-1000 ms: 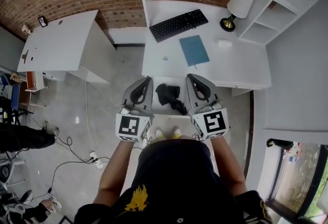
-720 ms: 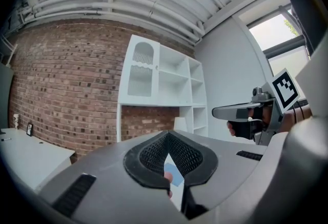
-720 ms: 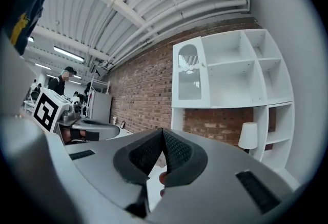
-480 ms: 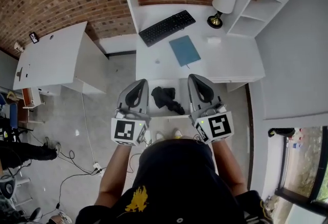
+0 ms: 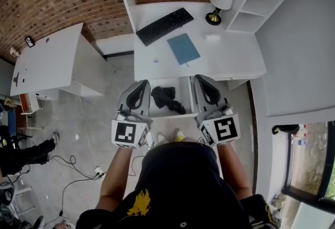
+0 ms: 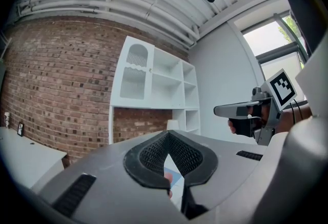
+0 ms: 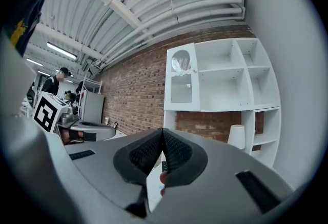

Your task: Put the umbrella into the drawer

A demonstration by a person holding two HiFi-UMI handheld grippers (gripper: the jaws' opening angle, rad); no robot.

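Black umbrella lies between left hand-held gripper and right hand-held gripper.

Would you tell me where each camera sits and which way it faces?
Head view: on the person's head, facing steeply down at the desk and the umbrella in the drawer; arms, torso, left gripper, right gripper show.
Left gripper view: on the left gripper, level along its shut fingers toward the shelf unit; right gripper at right.
Right gripper view: likewise on the right gripper; left gripper at left.
Both gripper views share the shelf unit and brick wall.
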